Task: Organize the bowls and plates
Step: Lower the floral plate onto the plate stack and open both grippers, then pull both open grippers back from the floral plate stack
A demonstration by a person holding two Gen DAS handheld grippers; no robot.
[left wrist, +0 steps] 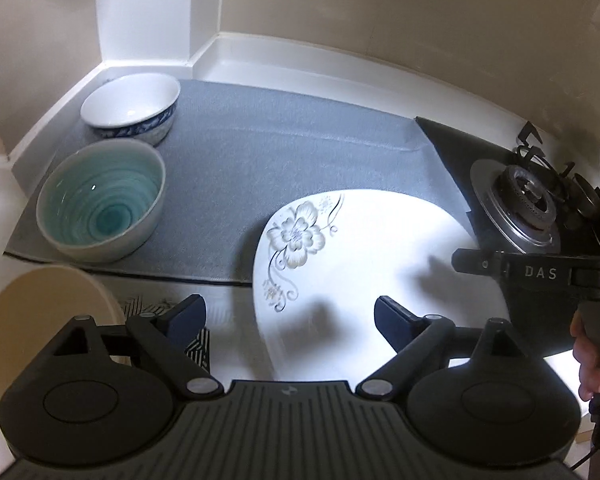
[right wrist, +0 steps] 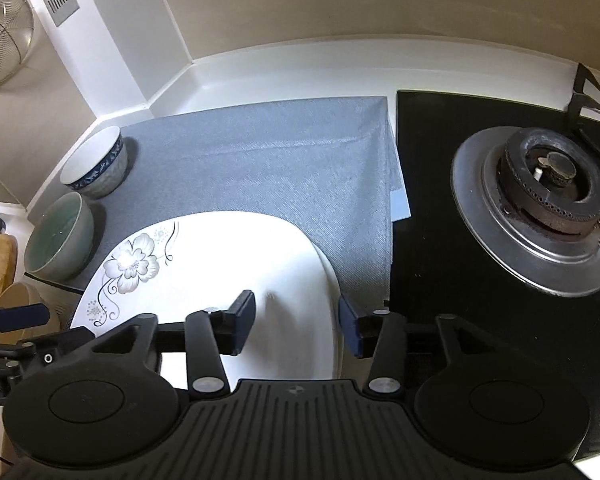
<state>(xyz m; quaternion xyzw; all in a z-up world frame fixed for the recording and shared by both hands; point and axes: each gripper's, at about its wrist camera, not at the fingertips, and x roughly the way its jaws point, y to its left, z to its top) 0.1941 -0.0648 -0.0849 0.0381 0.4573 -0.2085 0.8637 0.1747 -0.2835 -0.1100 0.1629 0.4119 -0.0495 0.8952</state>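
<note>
A white plate with a grey flower pattern (left wrist: 360, 248) (right wrist: 204, 256) lies flat, partly on the grey mat (left wrist: 280, 140) (right wrist: 268, 160) and partly on the counter in front. My left gripper (left wrist: 290, 316) hovers open over the plate's left edge, pads wide apart and touching nothing. My right gripper (right wrist: 296, 324) is open astride the plate's right rim, with a gap on both sides. At the mat's left stand a teal bowl (left wrist: 100, 200) (right wrist: 58, 236) and, behind it, a blue-and-white bowl (left wrist: 130, 104) (right wrist: 94, 164), both upright and empty.
A black gas hob with its burner (right wrist: 540, 208) (left wrist: 520, 204) borders the mat on the right. A beige round dish (left wrist: 40, 320) (right wrist: 20, 300) sits at the near left beside a black-and-white patterned cloth (left wrist: 198, 344). Walls close the back corner. A wire strainer (right wrist: 0, 36) hangs on the left.
</note>
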